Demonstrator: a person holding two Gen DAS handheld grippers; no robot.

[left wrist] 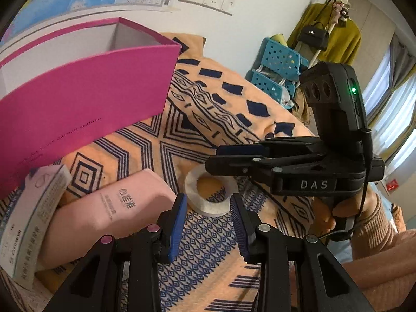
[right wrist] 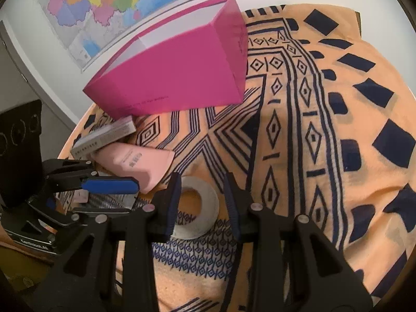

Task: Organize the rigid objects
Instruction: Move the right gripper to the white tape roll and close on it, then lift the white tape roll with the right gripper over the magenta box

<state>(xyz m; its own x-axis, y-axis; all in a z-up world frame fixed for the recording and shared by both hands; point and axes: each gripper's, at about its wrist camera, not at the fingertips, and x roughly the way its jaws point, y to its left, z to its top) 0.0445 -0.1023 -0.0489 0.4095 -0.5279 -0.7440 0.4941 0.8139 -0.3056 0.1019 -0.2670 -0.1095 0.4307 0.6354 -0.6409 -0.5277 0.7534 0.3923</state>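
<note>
A white tape roll (left wrist: 210, 195) (right wrist: 199, 212) lies flat on the orange patterned cloth. My left gripper (left wrist: 208, 223) is open just in front of it, empty. My right gripper (right wrist: 201, 208) is open with its fingers on either side of the roll; from the left wrist view it reaches in from the right (left wrist: 234, 161) over the roll. A pink tube (left wrist: 109, 210) (right wrist: 137, 163) and a white carton (left wrist: 28, 223) (right wrist: 104, 135) lie to the left. An open magenta box (left wrist: 85, 88) (right wrist: 176, 70) stands behind them.
The orange cloth (right wrist: 325, 156) covers the table out to the right. Blue perforated baskets (left wrist: 275, 72) and a coat rack with a yellow garment (left wrist: 335, 31) stand beyond the table. A wall map (right wrist: 117, 0) hangs behind the box.
</note>
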